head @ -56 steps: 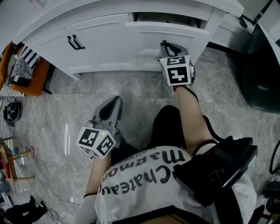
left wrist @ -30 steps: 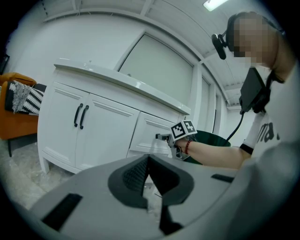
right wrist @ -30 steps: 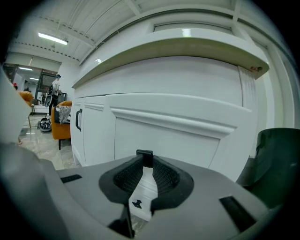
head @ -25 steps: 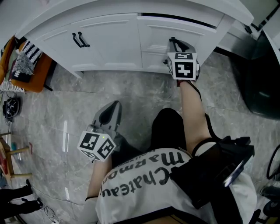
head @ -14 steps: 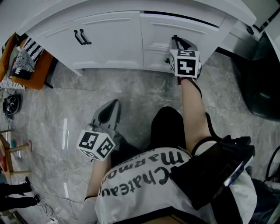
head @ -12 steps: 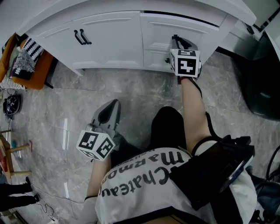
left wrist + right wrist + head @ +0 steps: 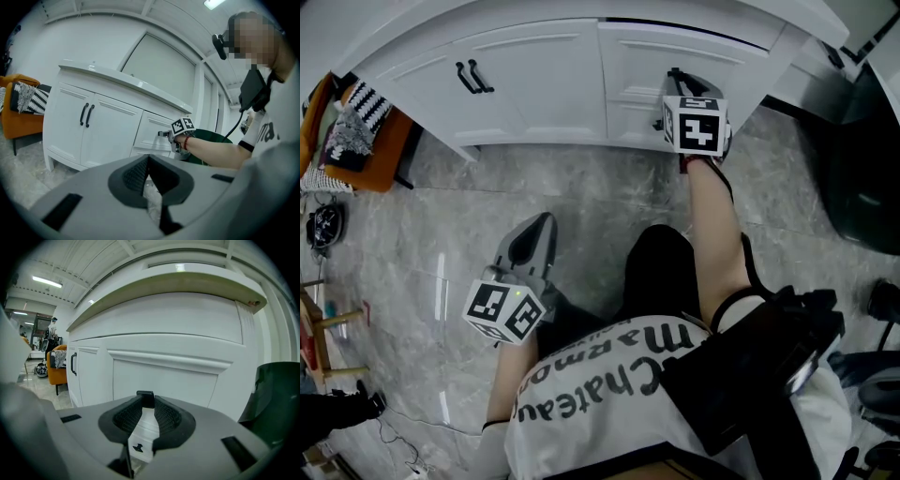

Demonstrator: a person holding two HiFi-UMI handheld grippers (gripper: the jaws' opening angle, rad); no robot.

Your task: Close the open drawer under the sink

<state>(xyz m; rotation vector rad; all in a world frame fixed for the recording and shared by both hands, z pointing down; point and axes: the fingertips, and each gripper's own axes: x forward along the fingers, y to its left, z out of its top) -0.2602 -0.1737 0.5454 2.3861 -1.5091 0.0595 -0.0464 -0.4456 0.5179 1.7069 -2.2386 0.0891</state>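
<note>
Drawer point(image 7: 680, 58): on the right side of the white cabinet point(image 7: 534, 127), just under the counter point(image 7: 441, 19); pushed in, front about level with the doors beside it; thin dark line along its top edge in the head view.
Drawer handle point(image 7: 145, 398): small and black, on the drawer front, squeezed between the tips of the right tongs.
Right gripper point(image 7: 677, 82): held out on a straight arm, right up at the drawer front; jaws pinching the drawer handle, with a narrow gap behind the tips.
Left gripper point(image 7: 542, 225): low over the floor, well apart from the cabinet, pointing toward it; jaws pressed together at the tips, nothing between them.
Doors point(image 7: 539, 80): two, white, left of the drawer, both shut, with two black bar handles point(image 7: 469, 77) side by side.
Floor point(image 7: 609, 192): grey stone with pale streaks.
Orange chair point(image 7: 370, 155): at the far left, just beside the end of the cabinet, with a black-and-white striped cushion point(image 7: 352, 131) on it.
Dark green thing point(image 7: 862, 159): big and round, on the right, near the other end of the cabinet.
</note>
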